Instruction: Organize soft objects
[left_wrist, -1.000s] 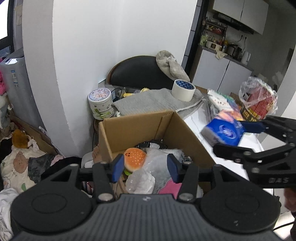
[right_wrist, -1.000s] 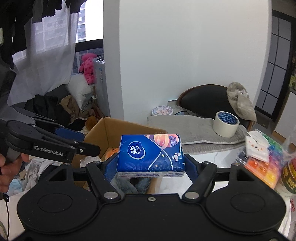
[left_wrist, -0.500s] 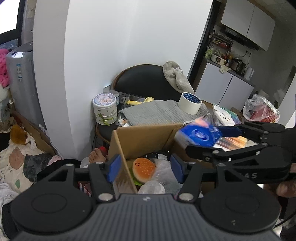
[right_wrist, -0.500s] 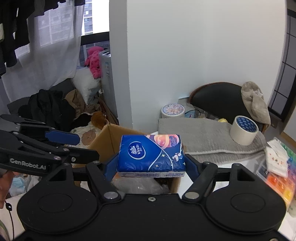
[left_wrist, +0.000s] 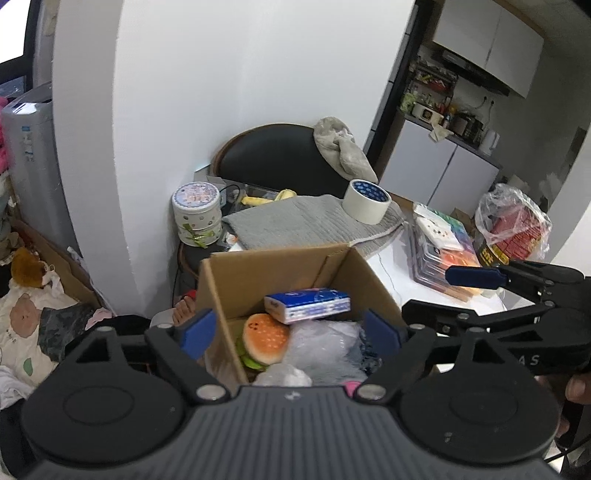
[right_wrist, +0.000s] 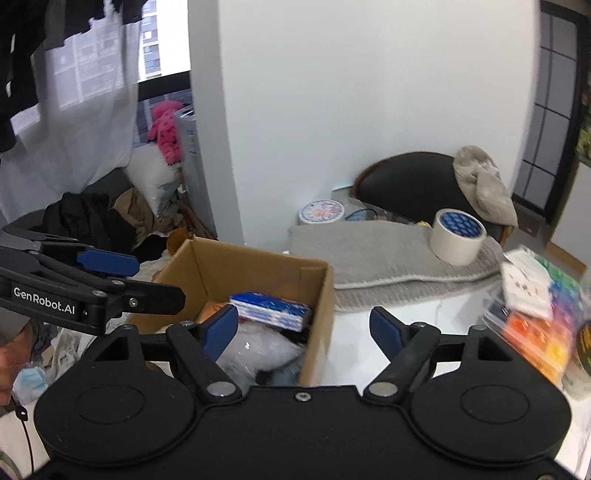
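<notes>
Lying tilted in the carton (left_wrist: 258, 269), blue-white tissue pack (left_wrist: 307, 304).

**Tissue pack lying in the cardboard box**

The cardboard box (left_wrist: 258, 273) is standing open, and the blue tissue pack (left_wrist: 307, 305) is lying inside it, leaning on the burger toy (left_wrist: 264, 341) and crumpled clear plastic (left_wrist: 325, 349). The left gripper (left_wrist: 291, 332) is hovering at the box's near rim, jaws spread with nothing between them. The right gripper (left_wrist: 436, 291) is reaching in from the box's right side, jaws parted. Behind the box, a tape roll (left_wrist: 366, 201) is sitting on a grey cloth (left_wrist: 295, 225).
</notes>
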